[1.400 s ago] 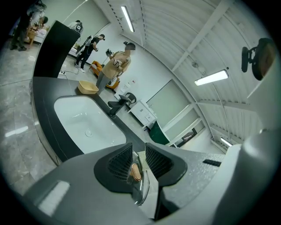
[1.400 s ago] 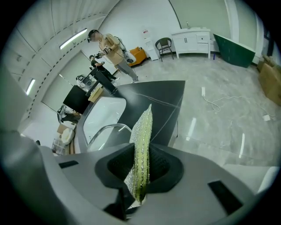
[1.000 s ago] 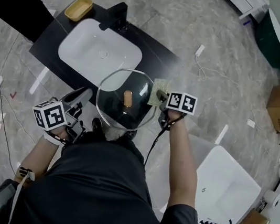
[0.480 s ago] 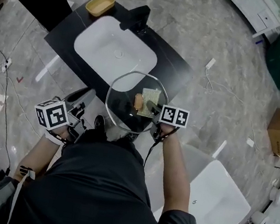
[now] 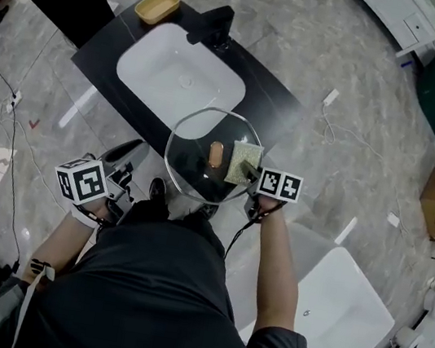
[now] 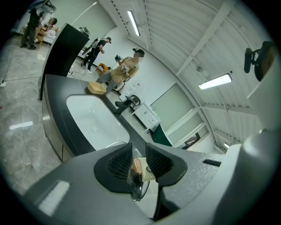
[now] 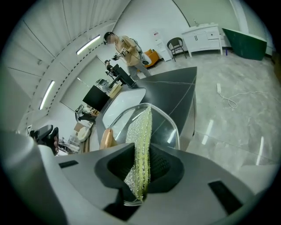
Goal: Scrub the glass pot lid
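Our left gripper (image 6: 139, 163) clamps the round clear glass pot lid (image 5: 199, 137). Our right gripper (image 7: 141, 169) pinches the yellow-green mesh pad (image 5: 243, 163), against the glass just right of the wooden knob (image 5: 216, 154).

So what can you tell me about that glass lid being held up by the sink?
The lid is a round pane of clear glass with a thin metal rim and a tan, wood-like knob in its middle. It is held in the air in front of the white sink. The left gripper is clamped on its rim, and a yellow-green sponge in the right gripper lies against the glass.
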